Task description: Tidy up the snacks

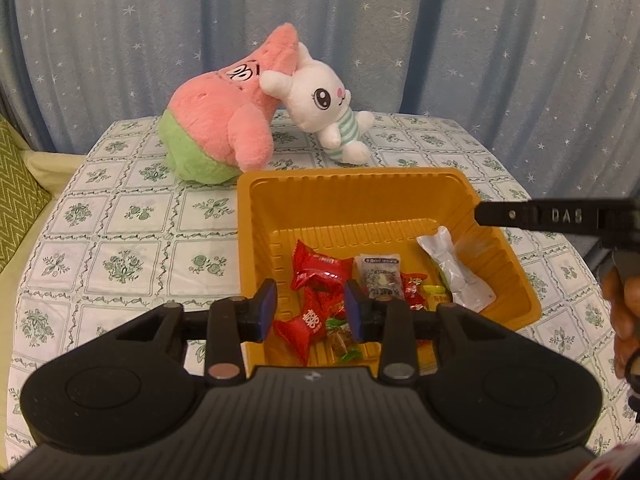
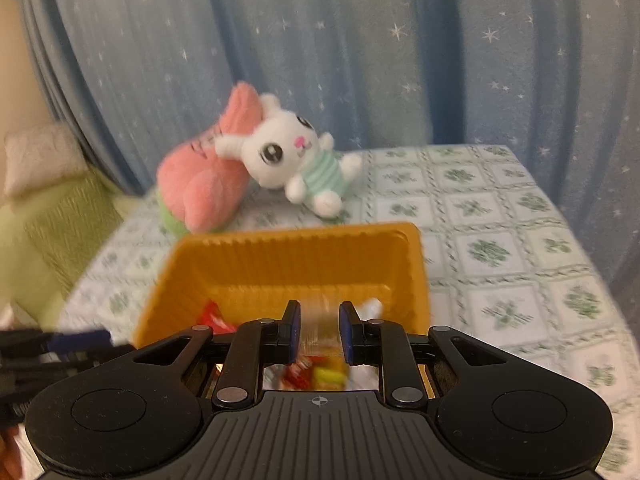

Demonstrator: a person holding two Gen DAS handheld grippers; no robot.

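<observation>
Both jaws parted above snacks [image 1: 320, 300].

Orange tray [image 1: 248, 216]; red-wrapped candies [image 1: 320, 272]; pink-green plush [image 1: 224, 120]; white rabbit plush [image 1: 320, 100]; blue star-dotted curtain [image 1: 400, 20]; green floral tablecloth [image 1: 120, 240].

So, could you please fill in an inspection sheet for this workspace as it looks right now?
Surface: table under a green floral cloth.
Job's things: orange tray holding red candies, a white packet and other small wrapped snacks.
Clutter: pink plush and white bunny plush behind the tray.
Grippers: left hand-held gripper open, empty, above the tray; right hand-held gripper open, view blurred.
Cables: nothing seen.
Surroundings: blue starred curtain, green cushion.
</observation>
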